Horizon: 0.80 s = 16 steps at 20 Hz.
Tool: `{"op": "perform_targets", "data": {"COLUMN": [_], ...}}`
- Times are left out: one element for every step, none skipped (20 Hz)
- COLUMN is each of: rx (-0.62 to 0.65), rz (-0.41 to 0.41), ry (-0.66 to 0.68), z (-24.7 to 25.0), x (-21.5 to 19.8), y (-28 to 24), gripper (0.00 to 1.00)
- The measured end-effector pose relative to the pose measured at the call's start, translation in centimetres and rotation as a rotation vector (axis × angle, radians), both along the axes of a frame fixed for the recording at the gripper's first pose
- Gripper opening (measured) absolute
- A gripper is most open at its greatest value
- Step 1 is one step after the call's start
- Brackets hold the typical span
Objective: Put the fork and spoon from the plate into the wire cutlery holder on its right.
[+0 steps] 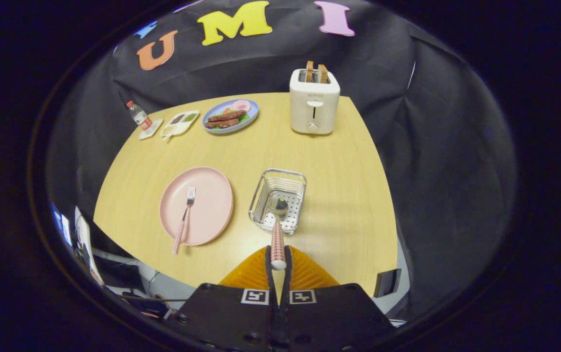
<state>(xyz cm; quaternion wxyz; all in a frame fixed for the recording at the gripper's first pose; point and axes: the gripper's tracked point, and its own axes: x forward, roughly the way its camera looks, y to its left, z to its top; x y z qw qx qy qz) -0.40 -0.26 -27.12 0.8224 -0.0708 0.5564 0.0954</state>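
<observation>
My gripper [278, 261] is shut on the checked handle of the spoon [278, 230], both fingers pressing on it. The spoon points forward, its metal bowl hanging over the near part of the wire cutlery holder [279, 182]. Left of the holder lies the pink plate [212, 198]. The fork [184, 219] rests on the plate, tines away from me, its checked handle reaching past the near rim onto the wooden table [260, 146].
A white toaster [314, 101] with two toast slices stands at the table's far side. A blue plate of food [230, 116], a small divided dish [180, 123] and a water bottle [138, 115] sit at the far left.
</observation>
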Motion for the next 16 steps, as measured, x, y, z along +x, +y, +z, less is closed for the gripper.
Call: {"op": "perform_targets", "data": {"rx": [-0.013, -0.024, -0.029, -0.035, -0.039, -0.038, -0.042, -0.045, -0.051, -0.048, -0.048, -0.05, -0.054, -0.053, -0.044, -0.025], "rz": [-0.007, -0.015, -0.022, -0.031, -0.035, -0.039, -0.039, -0.041, -0.044, -0.047, -0.044, -0.041, -0.05, -0.059, -0.066, -0.062], "ry": [0.006, 0.015, 0.028, 0.038, 0.048, 0.043, 0.034, 0.026, 0.022, 0.023, 0.022, 0.018, 0.016, 0.016, 0.013, 0.002], "z": [-0.3, -0.5, -0.7, -1.0, -1.3, -1.2, -1.3, -1.5, -1.5, -1.5, -1.6, -1.5, -1.6, -1.7, -1.6, -1.4], "x": [0.4, 0.3, 0.5, 0.7, 0.8, 1.2, 1.6, 1.8, 2.1, 2.3, 2.4, 2.5, 2.5, 2.5, 2.5, 2.5], "y": [-0.1, -0.1, 0.0, 0.0, 0.0, 0.2, 0.1, 0.2, 0.0, -0.1, -0.1, -0.3, -0.6, -0.8, -0.8, -0.4], "gripper": [0.01, 0.01, 0.01, 0.01, 0.01, 0.01, 0.03, 0.03, 0.03, 0.07, 0.07, 0.07, 0.12, 0.17, 0.23, 0.33]}}
